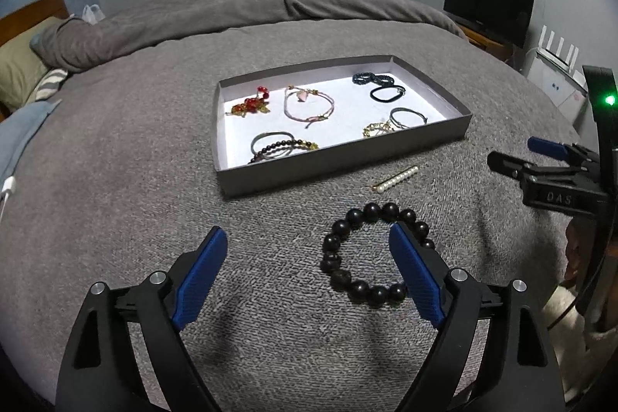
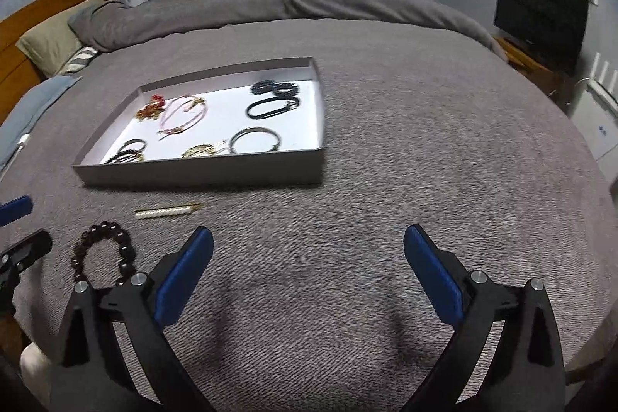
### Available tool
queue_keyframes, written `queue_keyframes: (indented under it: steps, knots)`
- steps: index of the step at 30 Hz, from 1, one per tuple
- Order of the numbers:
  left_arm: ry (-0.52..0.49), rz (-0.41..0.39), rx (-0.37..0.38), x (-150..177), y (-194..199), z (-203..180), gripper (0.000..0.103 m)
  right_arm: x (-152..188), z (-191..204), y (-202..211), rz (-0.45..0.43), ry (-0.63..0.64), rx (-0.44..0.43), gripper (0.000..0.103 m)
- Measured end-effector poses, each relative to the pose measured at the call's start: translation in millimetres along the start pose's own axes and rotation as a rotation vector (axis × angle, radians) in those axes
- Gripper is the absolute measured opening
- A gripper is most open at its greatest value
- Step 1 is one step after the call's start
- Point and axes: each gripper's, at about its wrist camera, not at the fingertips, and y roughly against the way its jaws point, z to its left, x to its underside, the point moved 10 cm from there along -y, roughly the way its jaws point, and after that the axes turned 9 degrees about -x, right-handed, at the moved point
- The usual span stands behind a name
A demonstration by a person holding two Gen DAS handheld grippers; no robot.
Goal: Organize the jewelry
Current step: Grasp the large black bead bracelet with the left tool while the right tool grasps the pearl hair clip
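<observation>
Two loose pieces are seen from the left wrist on the grey knit bed cover (image 1: 154, 180): a dark wooden bead bracelet (image 1: 372, 253) and a pearl bar clip (image 1: 394, 178), both near the grey cardboard tray (image 1: 340, 168). The left hand-held gripper (image 1: 307, 242) is spread wide, one pad overlapping the bracelet. The bracelet is judged light, smooth-beaded and floppy; one side of the ring is best pinched.

From the right wrist, the right hand-held gripper (image 2: 308, 240) is held open and empty over the cover, the bracelet (image 2: 104, 253) lying to its left.
</observation>
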Motion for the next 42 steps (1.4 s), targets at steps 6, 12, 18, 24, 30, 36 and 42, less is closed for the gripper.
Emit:
queue_keyframes:
  steps: [6,12,18,24,30,36,42]
  knots:
    - [-0.011,0.008,-0.008,3.8,-3.8,-8.7,0.087,-4.4,-1.0,4.8,-0.05,0.013,0.007,0.098]
    - [-0.041,0.008,0.003,11.5,-10.3,-29.2,0.087,2.5,0.7,-2.3,-0.004,-0.032,-0.061,0.098]
    - [-0.07,0.007,0.017,21.6,-22.6,-47.7,0.087,3.5,2.3,-1.0,-0.003,-0.023,-0.072,0.098]
    - [-0.068,-0.005,0.011,24.9,-28.5,-50.9,0.087,8.0,6.3,-5.4,0.013,-0.009,-0.088,0.098]
    - [-0.057,0.008,-0.001,23.0,-33.0,-42.7,0.079,10.2,8.9,-8.4,0.02,-0.013,-0.107,0.098]
    - [-0.048,0.042,0.02,25.4,-40.2,-35.4,0.026,13.8,14.5,-12.0,0.036,-0.002,-0.112,0.098]
    - [-0.029,0.023,0.016,21.1,-35.8,-20.1,0.016,16.6,30.7,-17.3,0.045,-0.003,-0.161,0.098]
